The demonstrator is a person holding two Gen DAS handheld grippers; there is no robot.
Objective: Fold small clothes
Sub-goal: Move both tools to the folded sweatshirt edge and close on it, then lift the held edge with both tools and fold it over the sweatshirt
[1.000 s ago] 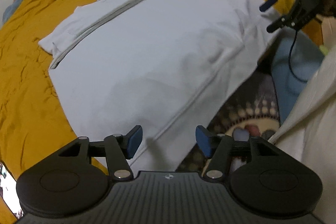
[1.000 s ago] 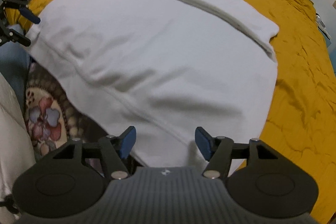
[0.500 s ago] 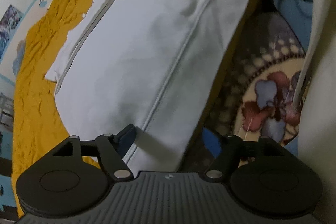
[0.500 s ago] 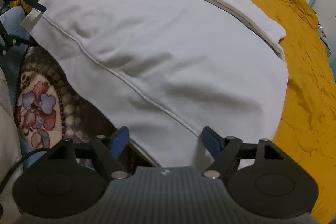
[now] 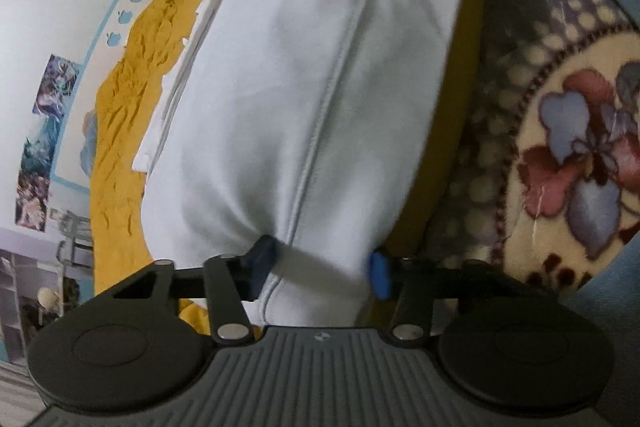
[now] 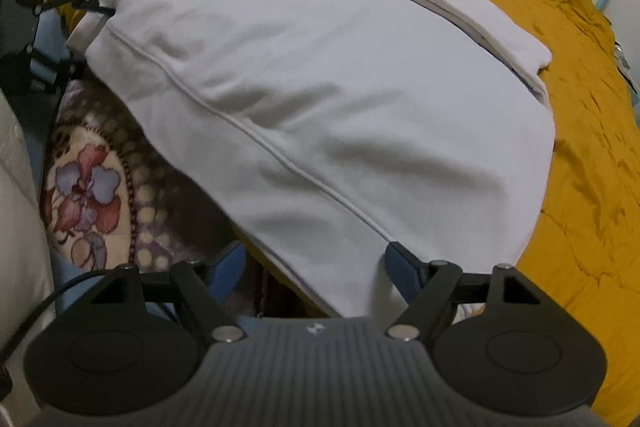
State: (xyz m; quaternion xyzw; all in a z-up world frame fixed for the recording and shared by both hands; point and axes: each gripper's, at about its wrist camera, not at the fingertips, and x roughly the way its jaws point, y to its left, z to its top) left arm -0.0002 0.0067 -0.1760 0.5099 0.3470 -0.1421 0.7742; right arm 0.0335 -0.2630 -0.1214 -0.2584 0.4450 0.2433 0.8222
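I see the white garment point(image 6: 340, 75) spread on the bed over the yellow bedspread point(image 6: 580, 107), its near hem hanging off the bed's edge above a flowered blanket point(image 6: 88, 187). My left gripper point(image 5: 320, 267) is closing, with the hem's corner and its seam between the blue pads point(image 5: 262, 259); the pads look to be touching the cloth at each side, but I cannot tell if they pinch it. My right gripper point(image 6: 316, 267) stands wide, straddling the near hem at the garment's other corner, its pads not pressing the cloth.
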